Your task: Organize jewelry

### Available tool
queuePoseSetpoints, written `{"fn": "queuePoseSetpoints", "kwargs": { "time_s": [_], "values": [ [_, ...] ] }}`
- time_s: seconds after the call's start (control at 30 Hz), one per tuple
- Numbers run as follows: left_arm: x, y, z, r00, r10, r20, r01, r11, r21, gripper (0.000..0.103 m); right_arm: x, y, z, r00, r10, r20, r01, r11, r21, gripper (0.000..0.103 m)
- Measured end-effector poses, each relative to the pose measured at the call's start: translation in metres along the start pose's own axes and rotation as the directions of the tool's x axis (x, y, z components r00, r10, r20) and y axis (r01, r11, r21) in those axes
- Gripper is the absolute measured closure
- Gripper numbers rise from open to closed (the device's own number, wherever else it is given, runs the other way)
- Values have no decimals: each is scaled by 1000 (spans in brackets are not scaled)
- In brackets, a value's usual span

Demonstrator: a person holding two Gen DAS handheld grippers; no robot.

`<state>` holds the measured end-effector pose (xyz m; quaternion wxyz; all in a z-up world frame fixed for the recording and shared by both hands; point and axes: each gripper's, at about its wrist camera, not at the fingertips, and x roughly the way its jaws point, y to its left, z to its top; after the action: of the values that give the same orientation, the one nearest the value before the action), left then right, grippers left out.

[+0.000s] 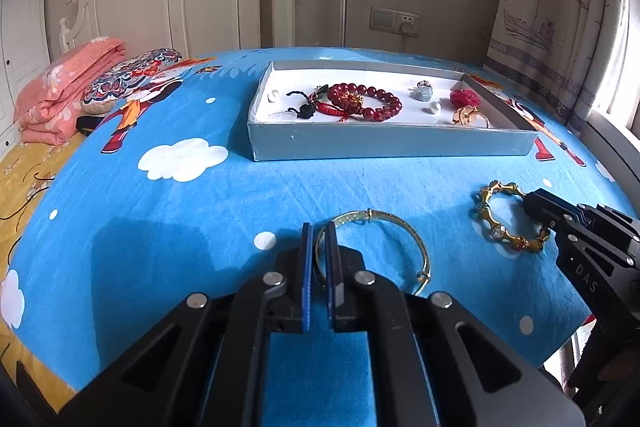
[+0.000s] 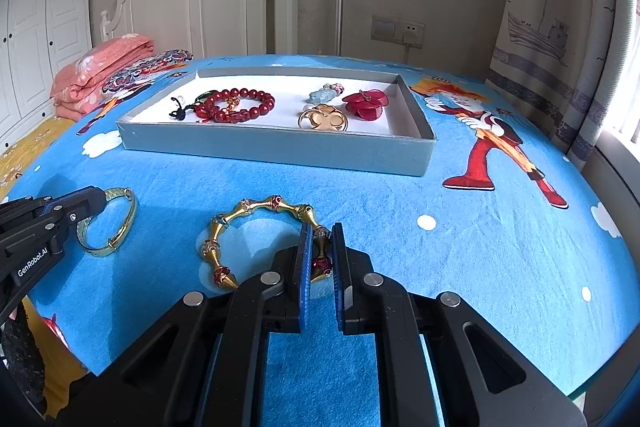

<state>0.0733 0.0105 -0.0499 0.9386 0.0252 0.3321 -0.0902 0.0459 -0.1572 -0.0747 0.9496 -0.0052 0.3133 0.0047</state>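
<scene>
L gripper (image 1: 319, 231) clamps thin gold bangle (image 1: 384, 223); R gripper (image 2: 322, 233) clamps beaded gold bracelet (image 2: 240, 211); tray (image 2: 280, 147) far.

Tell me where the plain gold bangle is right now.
The plain gold bangle lies on the blue bedsheet before the tray, gripped by the left gripper, left of the beaded gold bracelet.
</scene>
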Motion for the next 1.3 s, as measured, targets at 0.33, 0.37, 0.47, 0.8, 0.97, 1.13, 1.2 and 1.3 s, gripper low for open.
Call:
{"fn": "queuePoseSetpoints", "kwargs": {
  "time_s": [0.33, 0.37, 0.47, 0.8, 0.97, 1.13, 1.2, 1.3],
  "values": [
    [-17, -5, 4, 998, -26, 48, 27, 999, -21, 98, -30, 7, 5, 996, 43, 80, -42, 999, -16, 94],
    [-18, -5, 3, 998, -27, 50, 28, 999, -20, 98, -32, 8, 5, 996, 44, 83, -43, 999, -15, 94],
    [-19, -8, 2, 998, -30, 52, 31, 999, -15, 98, -40, 8, 6, 994, 49, 98, -48, 999, -13, 94],
    [-36, -23, 0, 994, -39, 99, 38, 999, 14, 98, -76, 12, 13, 981, 75, 180, -72, 997, -24, 94],
    [-47, -30, 0, 991, -47, 128, 44, 999, 27, 98, -86, 17, 14, 978, 80, 194, -73, 996, -44, 94],
    [-53, -28, 1, 989, -52, 138, 50, 999, 16, 98, -91, 22, 14, 976, 80, 204, -69, 996, -61, 94],
    [-56, -27, 1, 988, -51, 145, 49, 999, 12, 98, -94, 25, 14, 974, 80, 210, -68, 995, -66, 94],
    [-61, -26, 2, 987, -40, 159, 40, 999, 4, 98, -96, 25, 15, 973, 80, 218, -67, 995, -67, 94]
  ]
}}
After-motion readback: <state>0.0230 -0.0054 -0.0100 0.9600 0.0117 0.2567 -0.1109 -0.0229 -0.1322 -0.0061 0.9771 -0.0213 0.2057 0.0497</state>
